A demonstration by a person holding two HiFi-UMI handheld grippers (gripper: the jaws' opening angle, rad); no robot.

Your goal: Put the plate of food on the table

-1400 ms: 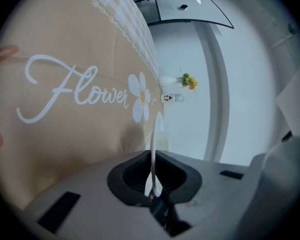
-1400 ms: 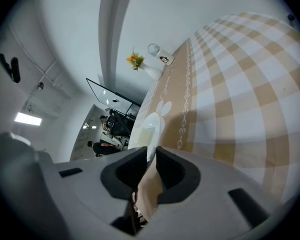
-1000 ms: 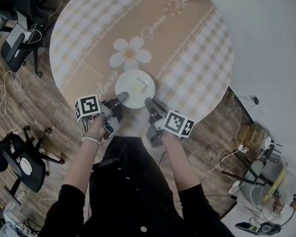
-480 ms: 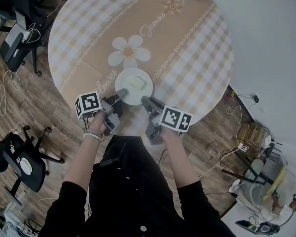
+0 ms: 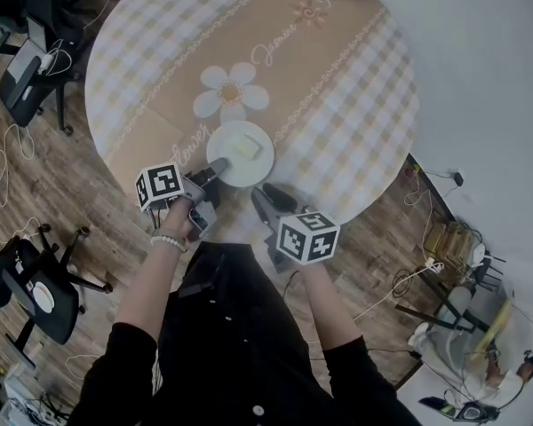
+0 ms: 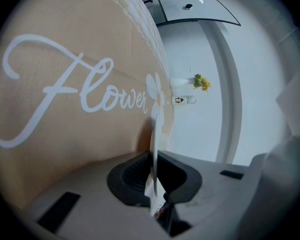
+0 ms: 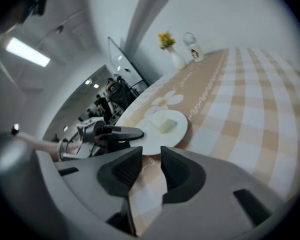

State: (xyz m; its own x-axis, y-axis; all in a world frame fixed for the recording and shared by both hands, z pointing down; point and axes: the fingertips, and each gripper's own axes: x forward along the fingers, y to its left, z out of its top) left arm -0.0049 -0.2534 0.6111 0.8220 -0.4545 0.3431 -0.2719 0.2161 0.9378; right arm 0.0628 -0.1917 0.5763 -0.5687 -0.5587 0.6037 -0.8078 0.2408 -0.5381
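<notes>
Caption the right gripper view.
Right hand-held gripper just opened, empty near plate; left hand-held gripper clamps it.

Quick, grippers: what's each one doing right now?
Left gripper: closed on the plate rim.
Right gripper: open, jaws just opened, nothing between them, clear of the plate.

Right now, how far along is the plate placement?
Done: the plate with its food looks set down on the table. In hand: the left gripper is shut on the rim; the right gripper sits clear, jaws just been opening, nothing between them. Remaining: release the left gripper and withdraw.
</notes>
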